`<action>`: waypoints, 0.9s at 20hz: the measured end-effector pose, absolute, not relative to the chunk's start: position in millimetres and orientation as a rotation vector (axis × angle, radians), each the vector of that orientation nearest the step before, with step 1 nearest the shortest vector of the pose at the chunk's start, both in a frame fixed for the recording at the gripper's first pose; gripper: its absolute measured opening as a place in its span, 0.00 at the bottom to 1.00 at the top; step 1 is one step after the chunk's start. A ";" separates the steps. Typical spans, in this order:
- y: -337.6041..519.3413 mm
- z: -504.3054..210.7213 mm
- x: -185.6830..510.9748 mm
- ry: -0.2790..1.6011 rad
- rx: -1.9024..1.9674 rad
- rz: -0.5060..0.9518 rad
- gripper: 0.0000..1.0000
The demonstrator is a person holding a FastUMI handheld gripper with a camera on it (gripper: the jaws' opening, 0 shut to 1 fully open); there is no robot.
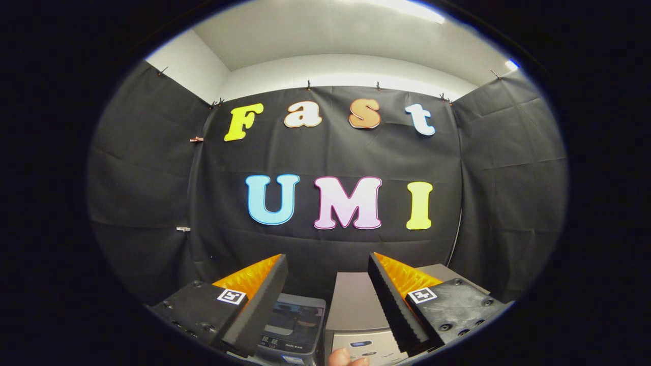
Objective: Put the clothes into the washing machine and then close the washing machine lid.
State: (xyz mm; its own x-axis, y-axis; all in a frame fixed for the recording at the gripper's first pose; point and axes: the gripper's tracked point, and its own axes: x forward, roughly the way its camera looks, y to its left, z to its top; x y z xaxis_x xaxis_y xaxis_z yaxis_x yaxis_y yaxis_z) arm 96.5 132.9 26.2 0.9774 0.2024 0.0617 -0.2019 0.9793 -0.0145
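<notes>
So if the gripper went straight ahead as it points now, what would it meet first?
Probably the black cloth wall. The open gripper holds nothing and aims above the two machines below it, though depth is unclear.

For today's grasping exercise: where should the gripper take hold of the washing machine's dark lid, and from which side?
Probably its near edge, from above: the lid lies flat atop the washing machine, below the open gripper. No handle is discernible.
</notes>
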 end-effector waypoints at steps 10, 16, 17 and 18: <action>88.8 41.8 80.7 -0.067 -0.001 0.143 1.00; 83.1 37.1 84.5 -0.051 0.000 0.130 1.00; 83.1 36.1 85.5 -0.050 -0.001 0.130 1.00; 83.2 34.8 86.9 -0.047 0.000 0.129 1.00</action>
